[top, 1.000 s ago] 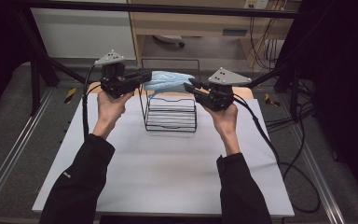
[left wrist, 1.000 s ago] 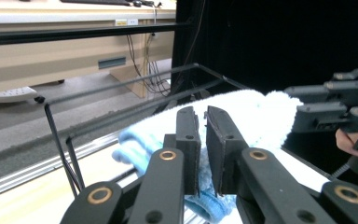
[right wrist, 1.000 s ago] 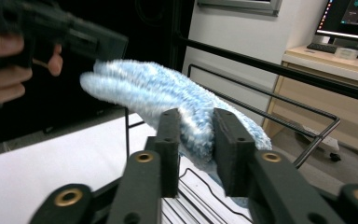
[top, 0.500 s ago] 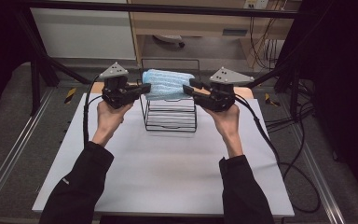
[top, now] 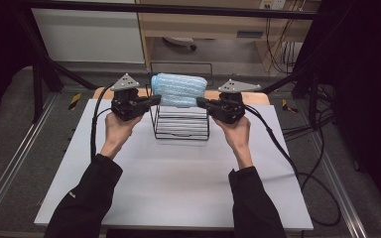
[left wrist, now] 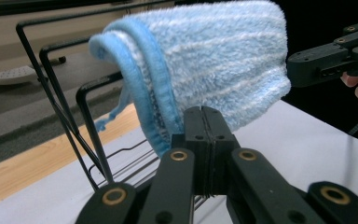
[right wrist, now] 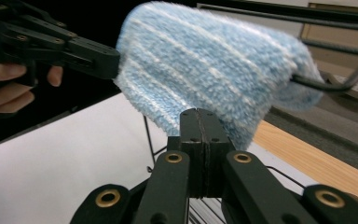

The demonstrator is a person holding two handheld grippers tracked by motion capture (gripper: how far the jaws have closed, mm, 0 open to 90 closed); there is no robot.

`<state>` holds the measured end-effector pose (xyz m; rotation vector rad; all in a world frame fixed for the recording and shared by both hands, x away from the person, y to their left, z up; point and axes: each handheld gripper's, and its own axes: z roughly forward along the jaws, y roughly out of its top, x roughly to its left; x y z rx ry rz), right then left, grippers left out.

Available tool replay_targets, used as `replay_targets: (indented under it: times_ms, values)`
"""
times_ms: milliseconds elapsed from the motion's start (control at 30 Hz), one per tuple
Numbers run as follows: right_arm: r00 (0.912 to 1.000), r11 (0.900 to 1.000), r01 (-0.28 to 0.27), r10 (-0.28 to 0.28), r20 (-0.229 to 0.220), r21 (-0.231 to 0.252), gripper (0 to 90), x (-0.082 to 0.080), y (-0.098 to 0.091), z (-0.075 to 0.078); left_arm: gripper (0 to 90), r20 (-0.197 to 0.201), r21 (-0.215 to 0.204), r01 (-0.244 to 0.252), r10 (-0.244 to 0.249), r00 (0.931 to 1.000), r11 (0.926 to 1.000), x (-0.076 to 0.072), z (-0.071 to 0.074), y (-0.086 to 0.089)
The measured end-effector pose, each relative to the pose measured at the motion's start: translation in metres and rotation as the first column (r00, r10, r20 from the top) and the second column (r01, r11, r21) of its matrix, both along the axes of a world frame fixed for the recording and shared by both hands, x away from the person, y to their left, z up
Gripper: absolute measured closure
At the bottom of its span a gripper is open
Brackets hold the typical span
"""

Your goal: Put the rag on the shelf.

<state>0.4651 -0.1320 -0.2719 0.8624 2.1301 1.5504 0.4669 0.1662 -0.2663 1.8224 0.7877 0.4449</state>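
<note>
1. A folded blue towel [top: 178,89] hangs draped over the top of a black wire rack [top: 181,126] on the white bench [top: 178,183].
2. Left claw [top: 154,100] — jaws pressed together, pinching the towel's left edge.
3. Right claw [top: 202,102] — likewise clamped on its right edge.

There is one blue towel [top: 178,89] and one black wire rack [top: 181,124], both at the far edge of the one white table [top: 178,188]. Two grippers are in use, a left gripper [top: 155,100] and a right gripper [top: 201,102], each held in one of the person's two hands.
</note>
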Motion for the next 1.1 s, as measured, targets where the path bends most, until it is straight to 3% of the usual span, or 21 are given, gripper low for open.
replay_targets:
  times_ms: [300,600,733,900,1100]
  values:
    - [0.9987,0.9989,0.045,-0.046,0.024,0.013,89.4,0.009,0.001,-0.016,89.4,-0.016,0.015,-0.026,0.027,0.9995,0.9995,0.011,-0.011,-0.006]
    - [0.997,0.999,0.035,-0.037,0.067,0.029,84.2,0.004,0.001,-0.016,89.0,-0.012,-0.008,-0.015,0.015,0.9998,0.9999,0.008,-0.01,-0.002]
    - [0.9966,0.998,0.03,-0.034,0.074,0.055,76.9,-0.002,-0.002,-0.009,86.8,0.002,-0.021,-0.012,0.012,0.9999,0.9997,0.003,-0.005,0.001]
    - [0.9951,0.9982,0.023,-0.028,0.095,0.055,67.4,-0.008,-0.001,-0.001,80.9,0.007,-0.042,-0.006,0.006,1.0,0.9991,-0.002,0.004,0.004]
    - [0.9954,0.9981,0.032,-0.036,0.089,0.052,57.3,-0.011,-0.002,0.004,72.4,0.03,-0.04,-0.022,0.023,0.9993,0.999,-0.008,0.011,0.008]
